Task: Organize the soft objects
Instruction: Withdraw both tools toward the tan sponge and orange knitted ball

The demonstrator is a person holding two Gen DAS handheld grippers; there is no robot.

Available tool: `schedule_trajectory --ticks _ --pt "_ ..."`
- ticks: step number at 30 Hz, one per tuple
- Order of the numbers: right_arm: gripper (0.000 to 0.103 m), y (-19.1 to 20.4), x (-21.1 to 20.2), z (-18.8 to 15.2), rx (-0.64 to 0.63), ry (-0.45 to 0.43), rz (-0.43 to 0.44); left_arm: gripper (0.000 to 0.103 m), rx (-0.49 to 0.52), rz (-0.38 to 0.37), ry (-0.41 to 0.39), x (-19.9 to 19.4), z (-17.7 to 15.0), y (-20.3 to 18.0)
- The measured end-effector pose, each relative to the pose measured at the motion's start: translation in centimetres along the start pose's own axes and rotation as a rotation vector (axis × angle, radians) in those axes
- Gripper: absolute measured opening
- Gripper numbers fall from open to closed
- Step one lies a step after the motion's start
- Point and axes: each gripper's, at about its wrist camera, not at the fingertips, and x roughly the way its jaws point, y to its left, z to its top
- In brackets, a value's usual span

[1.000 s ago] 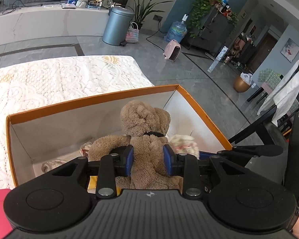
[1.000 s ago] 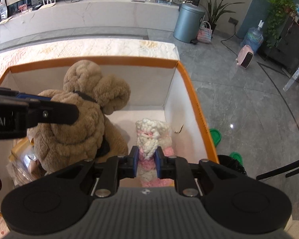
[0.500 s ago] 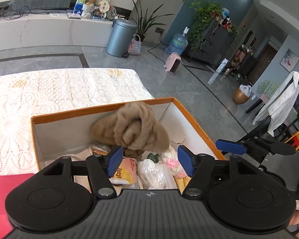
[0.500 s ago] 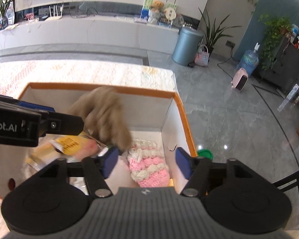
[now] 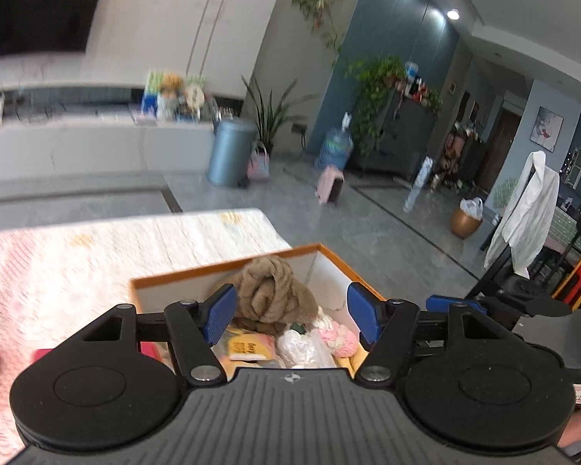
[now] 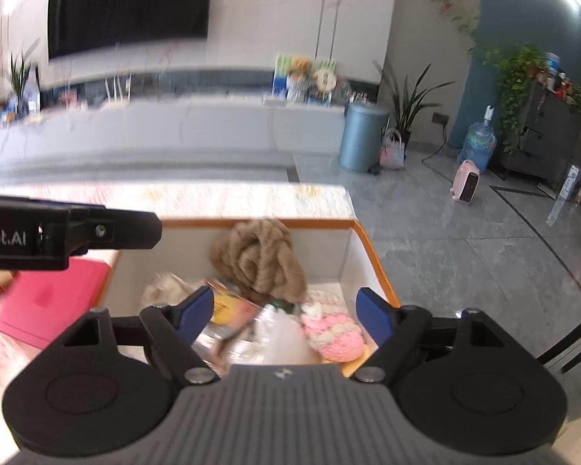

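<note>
An orange-rimmed white box (image 5: 228, 264) (image 6: 372, 248) stands on the table's right end. A brown teddy bear (image 5: 271, 290) (image 6: 259, 259) lies crumpled against its far wall. A pink-and-white knitted toy (image 5: 339, 339) (image 6: 331, 333) lies at the box's right side, beside plastic-wrapped packets (image 6: 251, 333). My left gripper (image 5: 292, 316) is open and empty, above the box's near side. My right gripper (image 6: 286, 316) is open and empty, also above the box. The left gripper's side shows at the left of the right wrist view (image 6: 69, 232).
A lace tablecloth (image 5: 97, 255) covers the table left of the box. A pink flat object (image 6: 46, 302) lies left of the box. The table ends just right of the box, with grey floor (image 6: 464, 255) and a dark chair (image 5: 523, 290) beyond.
Both grippers opened and let go of the teddy bear and the knitted toy, which now lie in the box. Both grippers have since lifted and drawn back from the box.
</note>
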Motion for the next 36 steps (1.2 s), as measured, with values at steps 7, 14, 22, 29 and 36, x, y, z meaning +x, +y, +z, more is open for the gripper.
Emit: schedule_trajectory --ticks 7,14,22,29,36 --pt "0.082 2.6 -3.6 -2.5 0.152 -0.101 0.04 0.077 0.05 0.11 -0.108 -5.0 -2.3 0.0" --pt "0.084 6.8 -5.0 -5.2 0.184 -0.127 0.084 0.077 0.03 0.203 -0.126 -8.8 -5.1 2.1" --pt "0.084 12.3 -5.2 -7.8 0.152 -0.067 0.15 0.077 -0.08 0.273 -0.073 -12.4 -7.8 6.1" --pt "0.083 16.8 -5.2 -9.4 0.089 -0.029 0.201 0.077 -0.154 0.313 -0.039 -14.4 -10.0 9.0" --pt "0.083 20.4 -5.1 -9.5 0.023 -0.016 0.25 0.077 -0.209 0.381 -0.057 -16.4 -11.0 12.7"
